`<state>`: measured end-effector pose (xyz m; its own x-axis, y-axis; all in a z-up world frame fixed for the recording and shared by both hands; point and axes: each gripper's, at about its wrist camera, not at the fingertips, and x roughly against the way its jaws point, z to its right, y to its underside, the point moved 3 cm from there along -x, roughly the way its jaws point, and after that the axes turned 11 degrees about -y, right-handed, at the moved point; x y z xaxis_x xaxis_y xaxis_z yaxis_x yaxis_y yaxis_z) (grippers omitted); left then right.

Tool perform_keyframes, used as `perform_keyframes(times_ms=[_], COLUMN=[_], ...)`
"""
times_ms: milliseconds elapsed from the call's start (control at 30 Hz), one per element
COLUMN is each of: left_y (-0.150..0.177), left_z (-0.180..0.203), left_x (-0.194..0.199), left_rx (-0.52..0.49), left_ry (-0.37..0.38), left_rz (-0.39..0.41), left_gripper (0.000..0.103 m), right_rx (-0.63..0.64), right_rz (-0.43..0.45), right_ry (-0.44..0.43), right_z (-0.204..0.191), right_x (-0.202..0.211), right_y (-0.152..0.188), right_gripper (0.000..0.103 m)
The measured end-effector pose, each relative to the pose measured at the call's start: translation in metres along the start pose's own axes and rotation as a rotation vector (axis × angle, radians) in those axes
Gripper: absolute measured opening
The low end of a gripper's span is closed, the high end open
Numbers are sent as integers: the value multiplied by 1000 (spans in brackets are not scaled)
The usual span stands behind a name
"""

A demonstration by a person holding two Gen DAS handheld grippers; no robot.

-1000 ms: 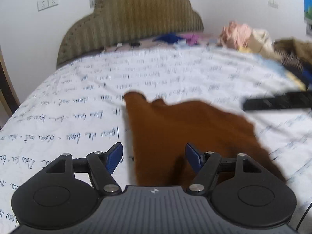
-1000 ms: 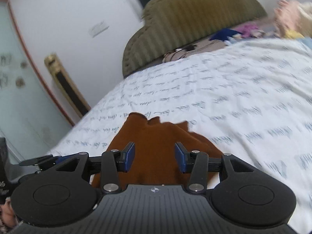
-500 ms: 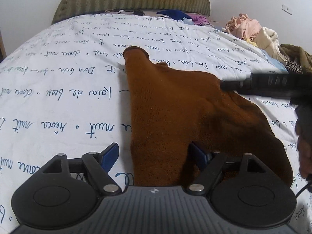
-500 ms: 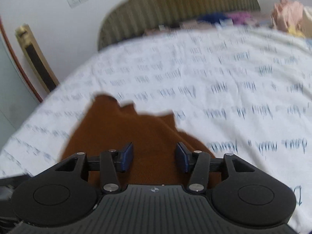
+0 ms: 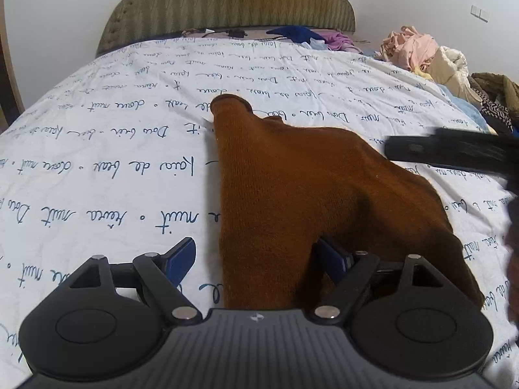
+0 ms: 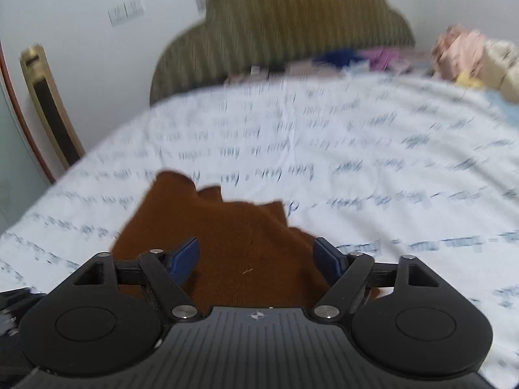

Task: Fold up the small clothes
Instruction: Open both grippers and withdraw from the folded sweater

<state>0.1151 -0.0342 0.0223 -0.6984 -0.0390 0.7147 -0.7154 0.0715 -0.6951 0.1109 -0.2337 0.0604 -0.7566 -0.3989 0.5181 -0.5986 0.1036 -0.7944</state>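
Observation:
A small brown knit garment (image 5: 308, 188) lies flat on the white bedsheet with blue script (image 5: 97, 162). My left gripper (image 5: 256, 261) is open, its jaws straddling the garment's near left edge. In the right wrist view, which is blurred, the same garment (image 6: 227, 236) lies below my right gripper (image 6: 258, 257), which is open over the near part of the cloth. The right gripper's black body also shows at the right of the left wrist view (image 5: 454, 152).
A green padded headboard (image 5: 227, 3) stands at the far end of the bed. A pile of pink, cream and dark clothes (image 5: 431, 55) sits at the far right. Blue and purple items (image 5: 305, 35) lie by the headboard. A wooden chair (image 6: 48, 110) stands left of the bed.
My right gripper's jaws have opened wider and its view has swung. My left gripper tilted down toward the garment, then held nearly still.

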Motion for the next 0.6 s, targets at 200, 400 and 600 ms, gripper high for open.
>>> perform_keyframes(times_ms=[200, 400, 600], left_y=[17, 34, 48], left_z=[-4, -11, -18], left_x=[23, 50, 83], left_rx=[7, 3, -3], left_ry=[-22, -43, 41], left_rz=[30, 82, 163], left_gripper=[82, 82, 82], right_rx=[10, -19, -4], right_rz=[85, 144, 108], right_ry=[23, 69, 69], right_z=[-15, -27, -40], right_x=[60, 97, 101], right_y=[51, 95, 114], right_gripper=[94, 98, 98])
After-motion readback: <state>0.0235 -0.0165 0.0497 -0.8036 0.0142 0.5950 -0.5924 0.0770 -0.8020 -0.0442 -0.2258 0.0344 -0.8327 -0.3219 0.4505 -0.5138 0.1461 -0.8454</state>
